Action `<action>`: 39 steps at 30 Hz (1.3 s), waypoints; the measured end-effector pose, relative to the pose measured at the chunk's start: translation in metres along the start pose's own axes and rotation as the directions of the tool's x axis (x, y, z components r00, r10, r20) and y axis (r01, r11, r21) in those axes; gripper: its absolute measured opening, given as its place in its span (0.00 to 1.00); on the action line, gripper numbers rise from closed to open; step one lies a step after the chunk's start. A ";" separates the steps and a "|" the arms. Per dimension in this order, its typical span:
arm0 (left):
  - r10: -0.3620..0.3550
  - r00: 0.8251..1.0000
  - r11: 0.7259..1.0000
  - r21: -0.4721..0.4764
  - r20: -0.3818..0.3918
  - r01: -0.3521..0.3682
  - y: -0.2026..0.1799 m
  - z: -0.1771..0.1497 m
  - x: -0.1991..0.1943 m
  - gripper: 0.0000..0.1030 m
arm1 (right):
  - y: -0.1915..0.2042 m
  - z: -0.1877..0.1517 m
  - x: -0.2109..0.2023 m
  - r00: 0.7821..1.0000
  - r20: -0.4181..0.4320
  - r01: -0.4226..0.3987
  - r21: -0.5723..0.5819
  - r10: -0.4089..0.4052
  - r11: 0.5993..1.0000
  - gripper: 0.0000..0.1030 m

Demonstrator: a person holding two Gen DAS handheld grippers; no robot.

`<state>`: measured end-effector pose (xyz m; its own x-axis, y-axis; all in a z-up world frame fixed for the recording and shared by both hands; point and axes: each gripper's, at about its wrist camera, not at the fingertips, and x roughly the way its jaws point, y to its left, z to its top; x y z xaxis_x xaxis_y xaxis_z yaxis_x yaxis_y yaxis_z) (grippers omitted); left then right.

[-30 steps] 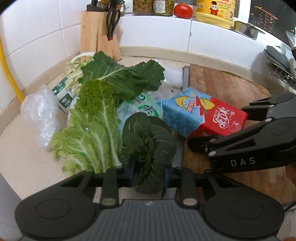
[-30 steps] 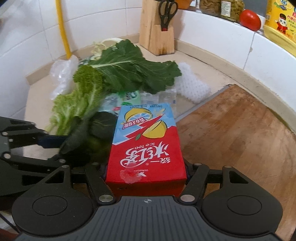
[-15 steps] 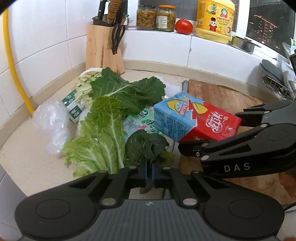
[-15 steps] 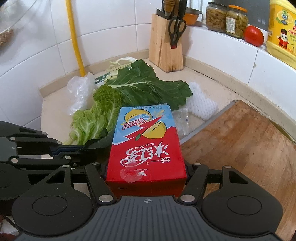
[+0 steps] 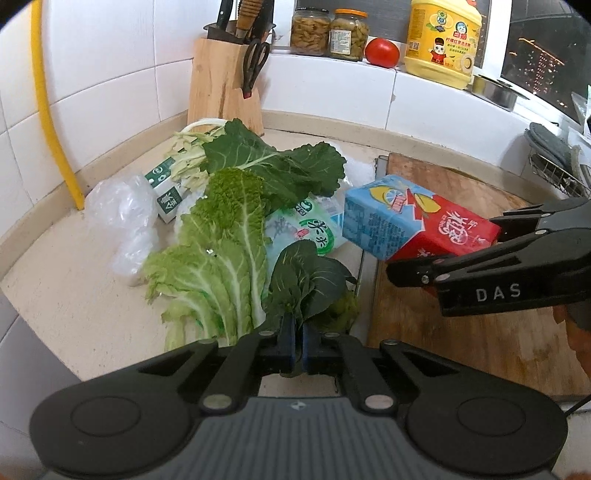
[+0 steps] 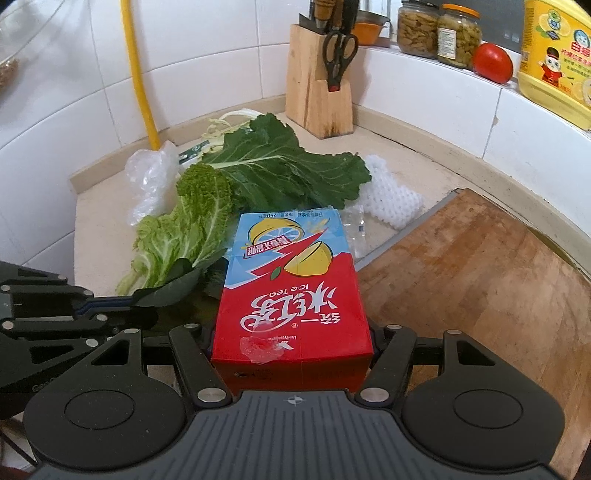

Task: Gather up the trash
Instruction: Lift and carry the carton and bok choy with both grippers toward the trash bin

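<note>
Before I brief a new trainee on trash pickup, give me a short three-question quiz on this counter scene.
1. True or false: the right gripper grips the ice tea carton.
2. What is pinched in the left gripper? A) plastic bag B) dark green leaf C) scissors
3. Fill in: the tomato sits on the ledge between a jar and the yellow ____.

Key:
1. True; it closes on the carton's sides.
2. B; the dark green leaf.
3. bottle
</note>
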<state>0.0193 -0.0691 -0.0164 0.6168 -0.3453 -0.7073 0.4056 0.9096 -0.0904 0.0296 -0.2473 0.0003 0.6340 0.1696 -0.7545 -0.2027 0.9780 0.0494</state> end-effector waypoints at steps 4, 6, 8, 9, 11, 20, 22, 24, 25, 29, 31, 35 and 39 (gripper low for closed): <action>-0.039 0.999 0.999 -0.012 0.019 0.039 0.005 0.001 -0.006 0.02 | -0.002 -0.003 0.000 1.000 -0.006 0.000 0.002 0.000 1.000 0.69; -0.070 0.997 0.998 0.000 0.045 0.070 0.004 0.005 -0.007 0.19 | -0.004 -0.005 0.001 1.000 -0.013 0.000 0.006 0.000 1.000 0.69; -0.065 0.994 0.998 0.004 0.093 0.065 0.002 0.008 -0.008 0.54 | -0.006 -0.006 0.002 1.000 -0.018 -0.001 0.012 0.001 1.000 0.69; -0.059 0.990 0.998 0.005 0.127 0.059 0.000 0.009 -0.007 0.70 | -0.007 -0.006 0.002 1.000 -0.018 -0.002 0.014 0.002 1.000 0.69; -0.064 0.984 0.998 0.024 0.167 0.061 -0.005 0.014 -0.003 0.73 | -0.009 -0.007 0.002 1.000 -0.017 -0.003 0.015 0.004 1.000 0.70; -0.086 0.995 0.992 0.084 -0.041 0.090 -0.008 0.019 0.057 0.76 | -0.035 -0.009 0.003 0.999 -0.016 0.033 0.045 -0.032 0.998 0.70; -0.110 0.993 0.993 0.033 -0.037 0.112 -0.004 0.016 0.060 0.73 | -0.037 -0.009 0.005 0.999 -0.019 0.026 0.049 -0.025 0.998 0.70; -0.102 0.994 0.995 -0.015 -0.046 0.101 0.000 0.020 0.064 0.58 | -0.038 -0.008 0.009 0.999 -0.026 0.023 0.049 -0.021 0.999 0.70; -0.117 0.992 0.992 -0.046 -0.048 0.115 0.006 0.023 0.065 0.54 | -0.038 -0.008 0.011 0.999 -0.031 0.019 0.050 -0.017 0.999 0.70; -0.108 0.993 0.992 -0.067 -0.050 0.105 0.013 0.025 0.057 0.48 | -0.036 -0.008 0.011 0.999 -0.034 0.011 0.053 -0.010 0.999 0.69; -0.100 0.994 0.993 -0.067 -0.051 0.096 0.013 0.021 0.054 0.48 | -0.035 -0.008 0.011 0.999 -0.035 0.010 0.053 -0.008 0.999 0.69; -0.117 0.993 0.988 -0.108 -0.031 0.113 0.019 0.016 0.038 0.48 | -0.030 -0.006 0.007 1.000 -0.021 0.003 0.051 -0.002 0.999 0.69; -0.106 0.994 0.986 -0.124 0.013 0.107 0.023 0.021 0.026 0.48 | -0.020 0.000 0.005 1.000 -0.010 -0.011 0.029 0.011 1.000 0.69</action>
<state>0.0589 -0.0617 -0.0225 0.5792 -0.4431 -0.6842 0.3825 0.8890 -0.2520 0.0369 -0.2660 -0.0048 0.6244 0.1793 -0.7602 -0.1877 0.9792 0.0768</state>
